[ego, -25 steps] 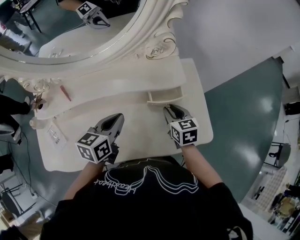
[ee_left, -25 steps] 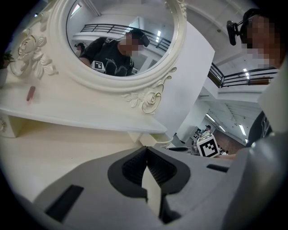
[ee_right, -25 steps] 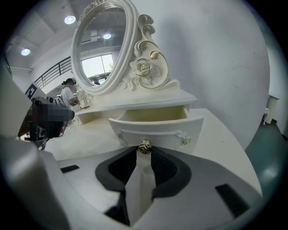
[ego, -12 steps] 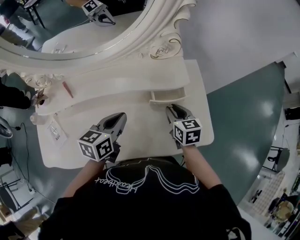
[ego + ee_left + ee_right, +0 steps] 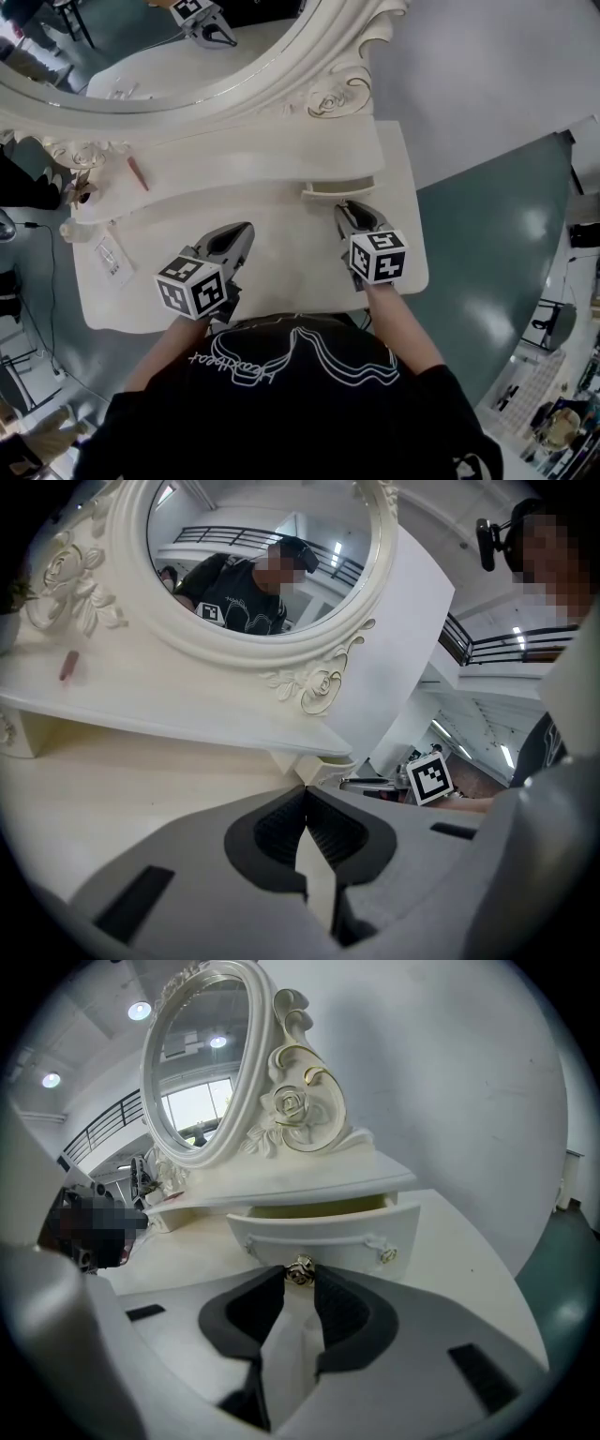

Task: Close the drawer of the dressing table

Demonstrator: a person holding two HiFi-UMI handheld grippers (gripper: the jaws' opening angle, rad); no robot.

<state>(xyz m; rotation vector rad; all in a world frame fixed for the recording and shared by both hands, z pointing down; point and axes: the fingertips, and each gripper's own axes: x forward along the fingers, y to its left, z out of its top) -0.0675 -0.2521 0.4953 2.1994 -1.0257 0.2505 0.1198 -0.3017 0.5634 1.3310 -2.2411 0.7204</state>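
Cream drawer [image 5: 319, 1227] stands slightly open, gilt knob [image 5: 300, 1271] at front centre.

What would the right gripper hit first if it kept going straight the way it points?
The drawer's knob, which sits right at the right gripper jaw tips, with the drawer front just behind it. Whether the jaws touch the knob is unclear.

Both forearms [image 5: 405, 330] reach forward from the torso, side by side. The left claw [image 5: 242, 232] points forward and slightly down, its jaws closed tip to tip. The right claw [image 5: 345, 210] tilts down more steeply, its jaw tips pinching the knob [image 5: 300, 1270].
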